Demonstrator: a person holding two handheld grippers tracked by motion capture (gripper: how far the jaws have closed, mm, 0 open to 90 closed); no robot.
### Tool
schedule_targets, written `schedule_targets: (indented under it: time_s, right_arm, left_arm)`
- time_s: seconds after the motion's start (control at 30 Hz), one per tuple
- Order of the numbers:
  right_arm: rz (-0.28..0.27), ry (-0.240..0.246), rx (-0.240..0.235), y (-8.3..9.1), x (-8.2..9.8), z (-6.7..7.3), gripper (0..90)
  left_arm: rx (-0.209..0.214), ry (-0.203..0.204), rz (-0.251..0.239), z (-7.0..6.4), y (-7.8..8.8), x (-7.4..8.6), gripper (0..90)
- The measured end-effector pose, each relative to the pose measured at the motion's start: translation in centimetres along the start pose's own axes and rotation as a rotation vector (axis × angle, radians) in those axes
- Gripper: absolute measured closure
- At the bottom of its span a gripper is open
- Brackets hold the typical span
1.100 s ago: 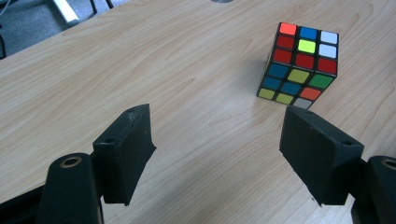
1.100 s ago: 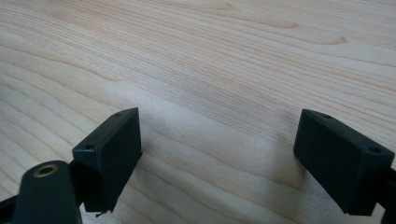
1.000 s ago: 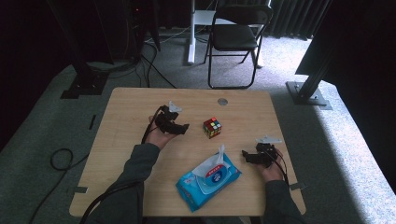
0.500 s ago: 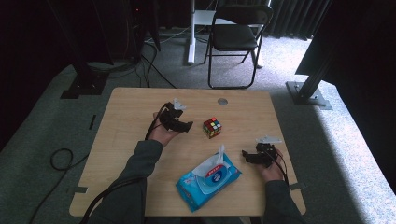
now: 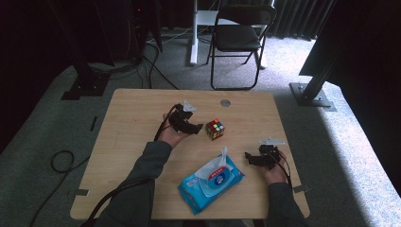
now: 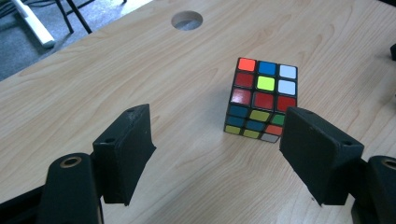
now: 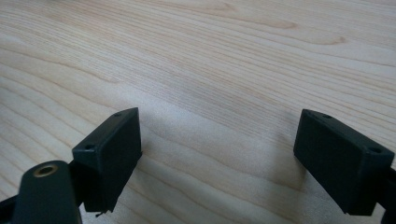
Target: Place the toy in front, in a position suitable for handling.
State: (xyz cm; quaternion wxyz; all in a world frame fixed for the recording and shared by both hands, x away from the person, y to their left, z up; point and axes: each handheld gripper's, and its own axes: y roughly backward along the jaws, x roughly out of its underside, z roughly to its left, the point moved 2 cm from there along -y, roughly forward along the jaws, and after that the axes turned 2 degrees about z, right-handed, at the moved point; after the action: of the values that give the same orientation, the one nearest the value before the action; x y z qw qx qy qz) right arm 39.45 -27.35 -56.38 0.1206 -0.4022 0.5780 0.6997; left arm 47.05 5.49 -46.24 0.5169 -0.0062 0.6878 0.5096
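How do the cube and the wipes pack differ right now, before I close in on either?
The cube is a small, rigid block with many coloured squares; the wipes pack is a larger, flat, soft blue pouch. The cube sits just ahead of the open left gripper; the pack lies nearer the person, beside the open right gripper. The pack's lid flap stands open with a wipe sticking up. Both rest ungripped on the table.

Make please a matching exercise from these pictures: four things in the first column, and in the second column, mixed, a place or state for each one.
1. Rubik's cube
2. wet wipes pack
3. left gripper
4. round hole

a. in the tabletop near the far edge
b. open, aimed at the cube
c. near the front edge, one wipe sticking out
d. mid-table, colours scrambled

Pairs: 1-d, 2-c, 3-b, 4-a
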Motion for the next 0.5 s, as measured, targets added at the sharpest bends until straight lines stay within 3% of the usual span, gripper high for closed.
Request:
schedule_targets:
  time_s: [0.5]
  right_arm:
    - [0.000,0.000,0.000,0.0,0.0,0.0,14.7]
  left_arm:
    - [0.029,0.014,0.005,-0.9,-2.0,-0.1,25.5]
